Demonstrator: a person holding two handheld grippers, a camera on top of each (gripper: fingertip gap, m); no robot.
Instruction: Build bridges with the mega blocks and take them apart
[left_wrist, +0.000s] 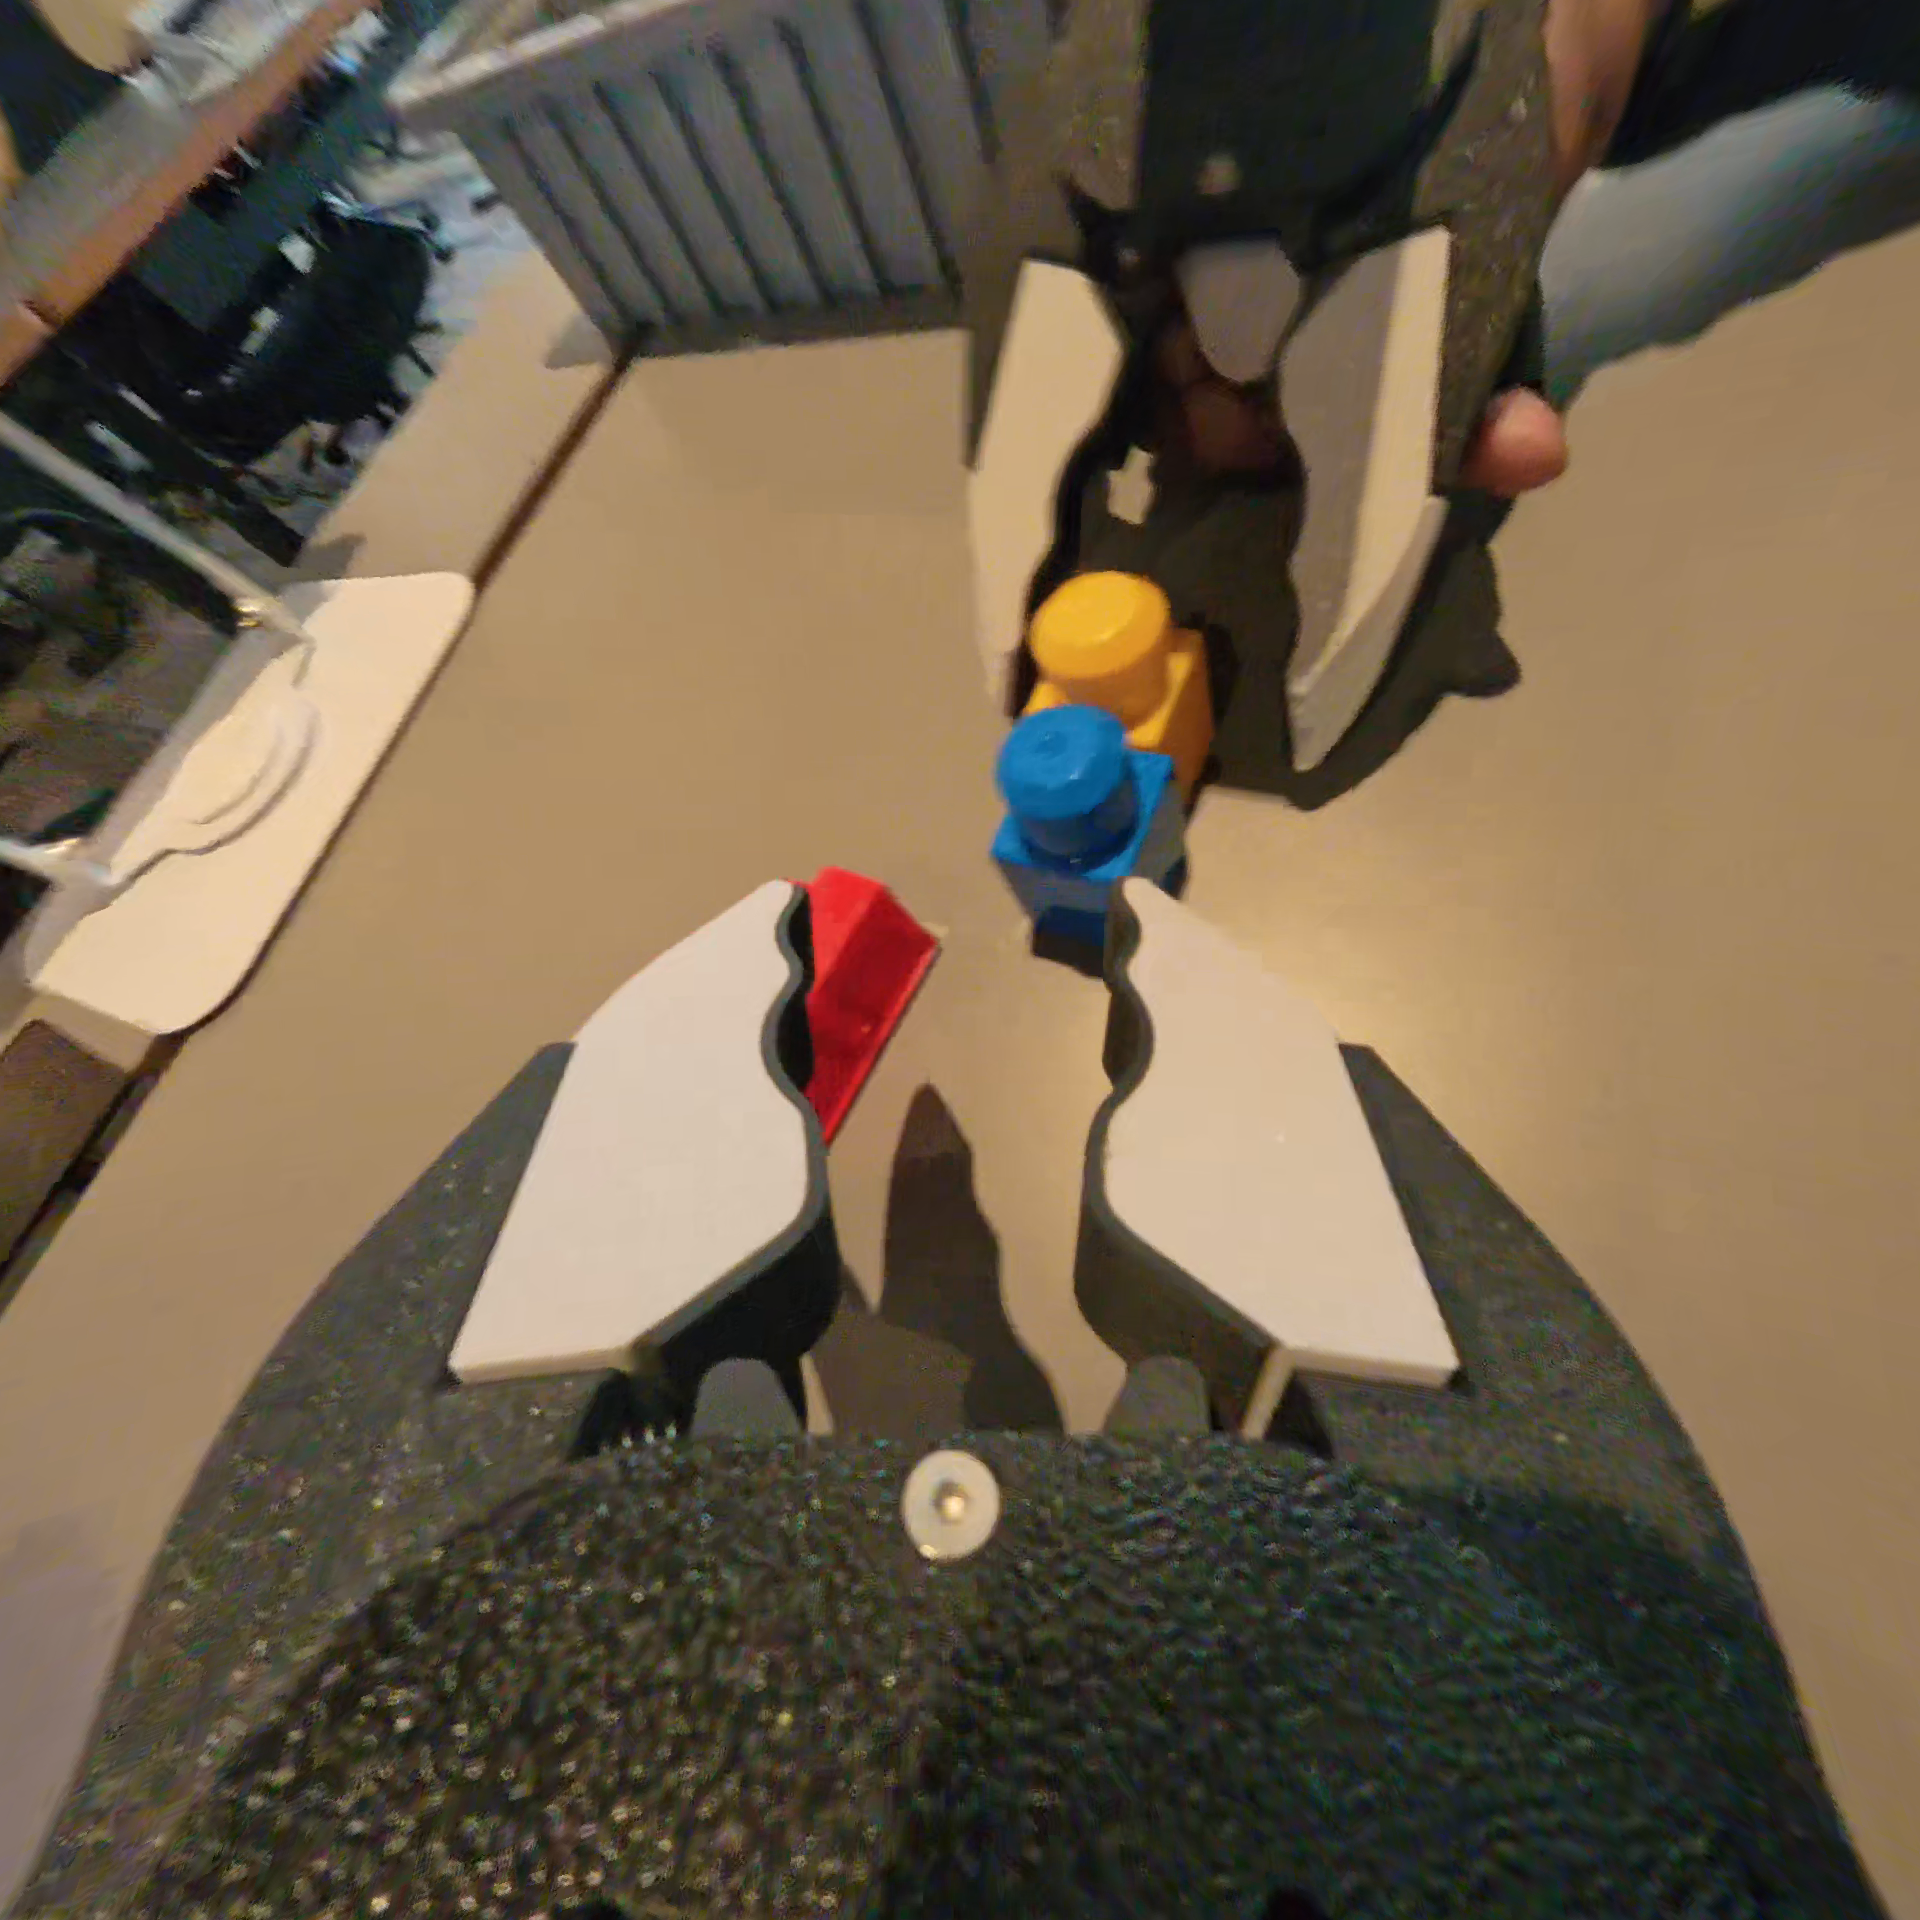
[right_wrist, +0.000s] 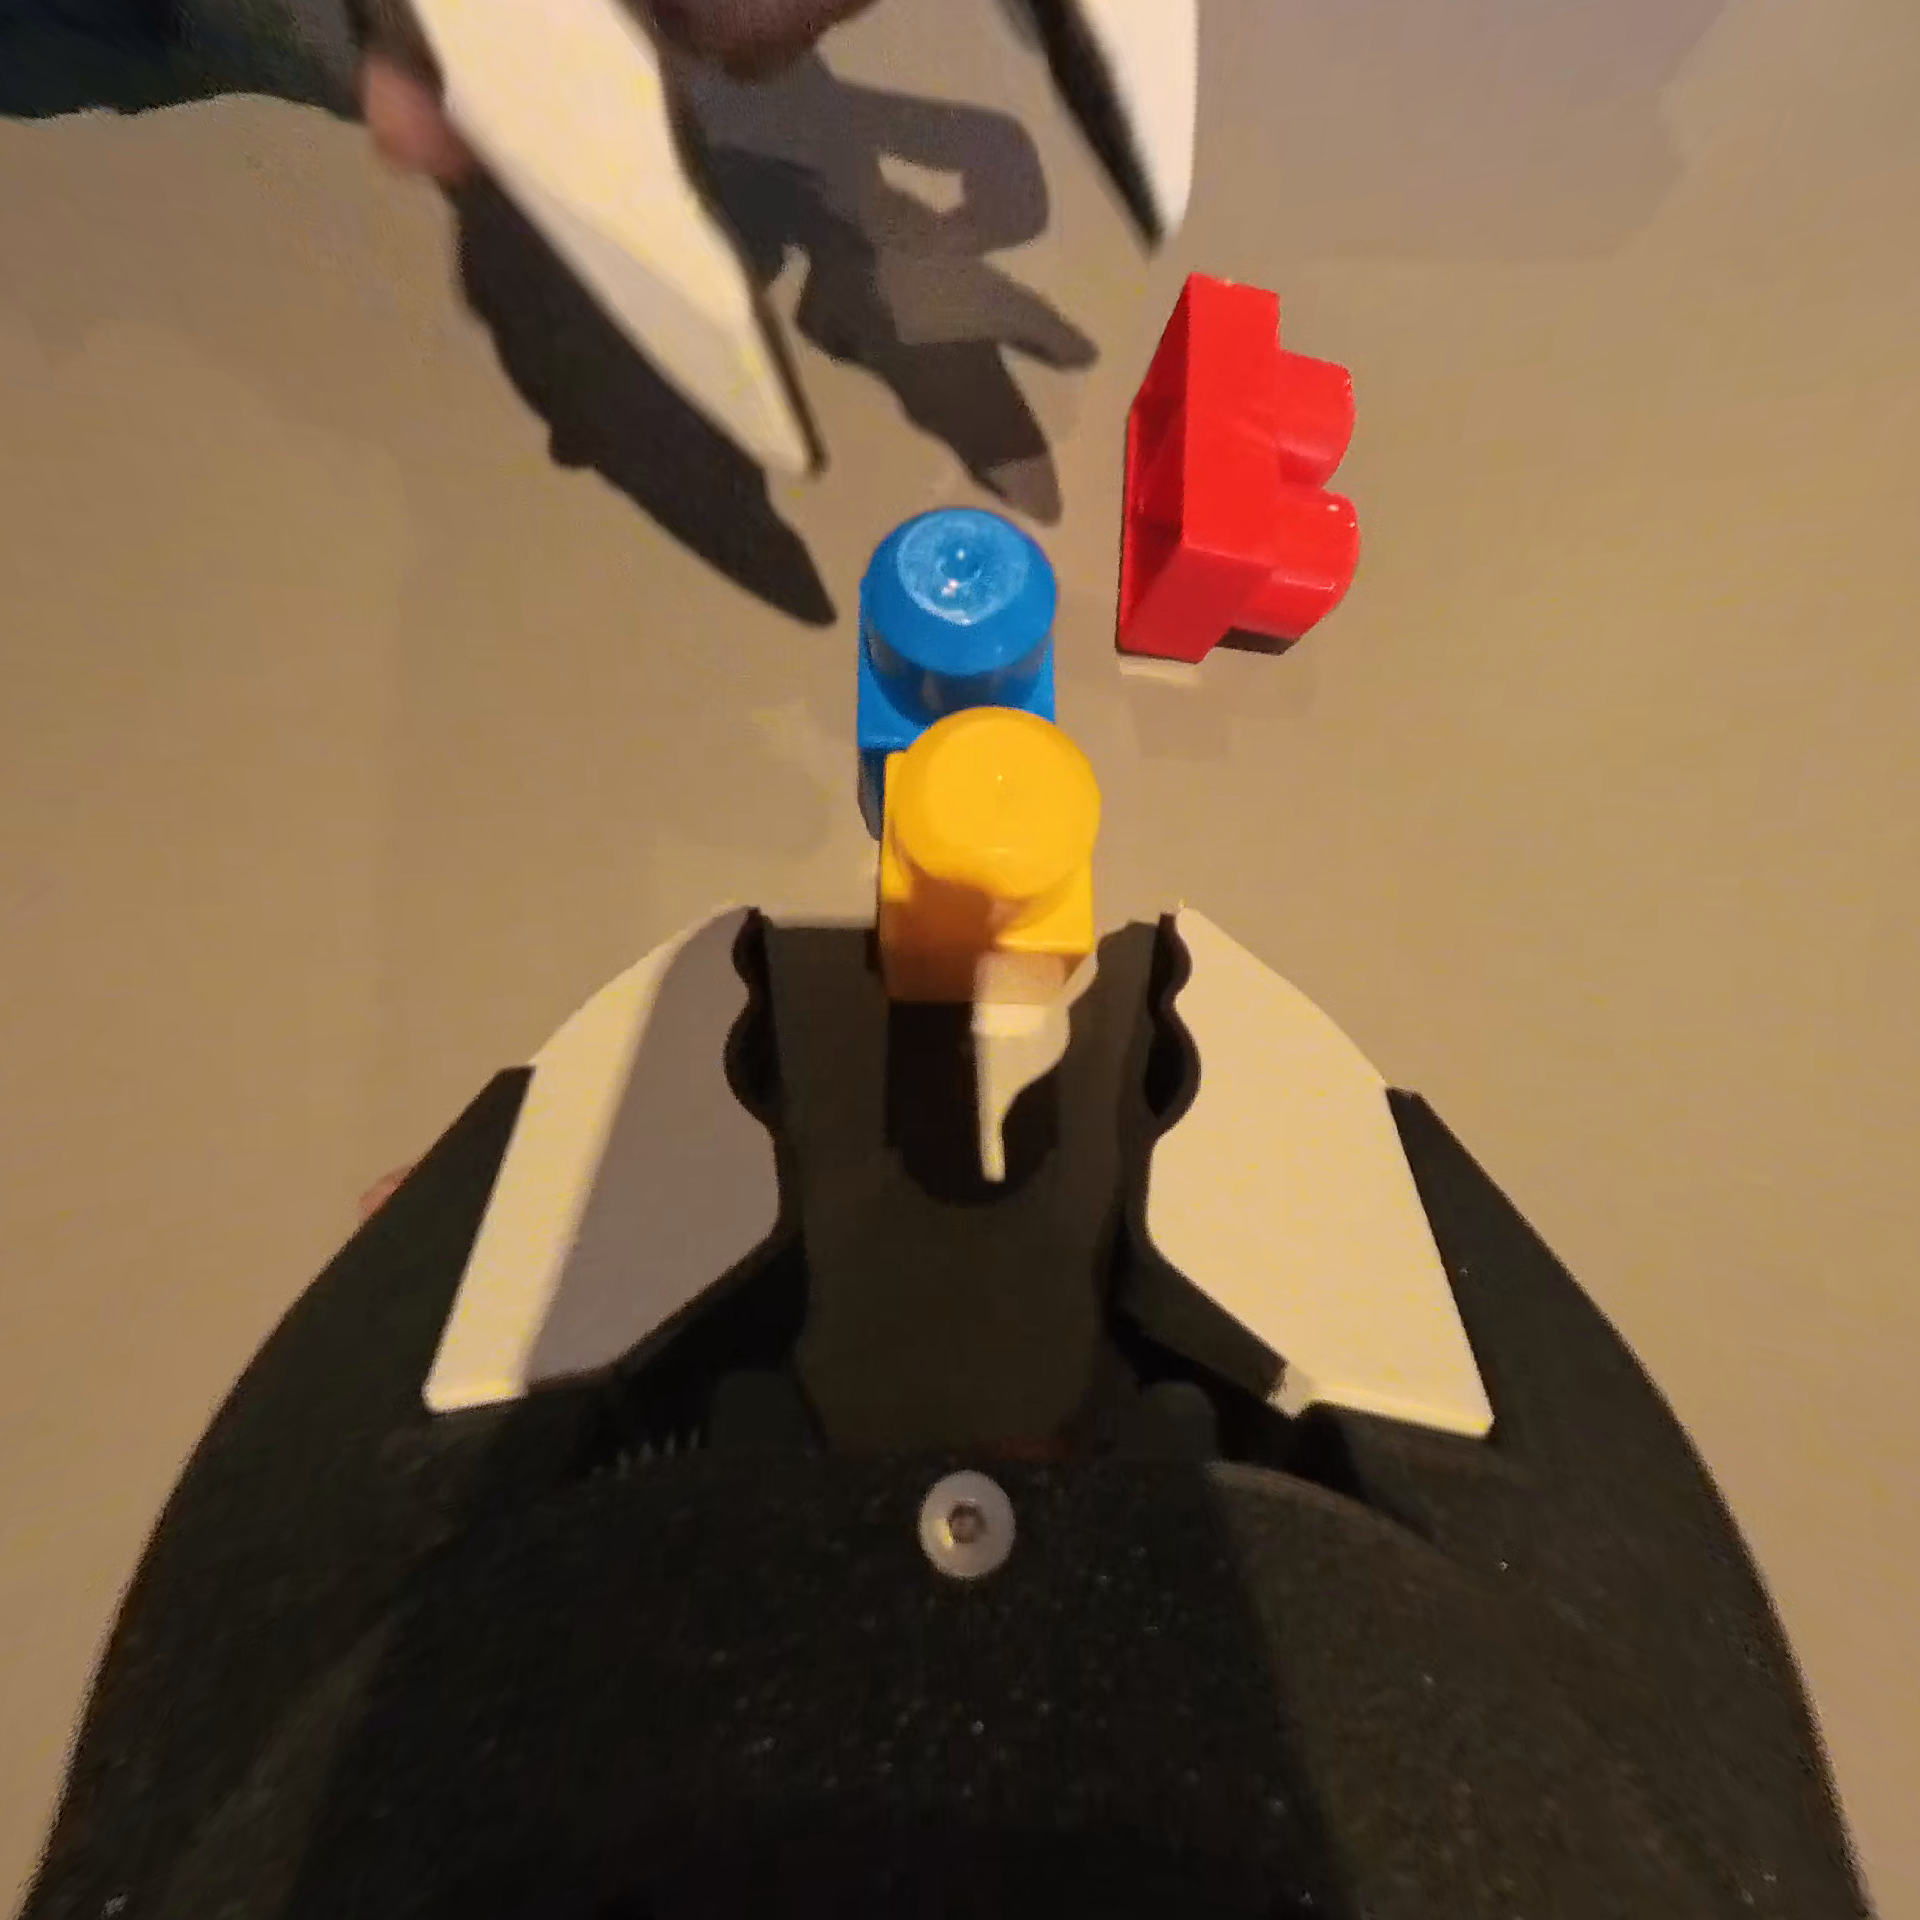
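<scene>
Three blocks sit on the tan table (left_wrist: 1558, 1039). A yellow single-stud block (left_wrist: 1127, 665) and a blue single-stud block (left_wrist: 1086, 821) stand upright, close together in a row. A red two-stud block (right_wrist: 1226, 488) lies on its side beside the blue one. My left gripper (left_wrist: 961, 914) is open and empty, with the red block (left_wrist: 862, 987) half hidden behind its left finger and the blue block just past its right fingertip. My right gripper (right_wrist: 966, 925) is open, its fingers on either side of the yellow block (right_wrist: 987, 831) without touching it. The blue block (right_wrist: 951, 613) stands just beyond the yellow one. Each gripper shows in the other's view, the right (left_wrist: 1158, 717) and the left (right_wrist: 977, 343).
A white slatted rack (left_wrist: 727, 187) stands at the table's far edge. A flat white stand base (left_wrist: 260, 779) lies at the left, near the table edge. Dark office chairs (left_wrist: 312, 312) are beyond it. A person's hand (left_wrist: 1517, 436) holds the right gripper.
</scene>
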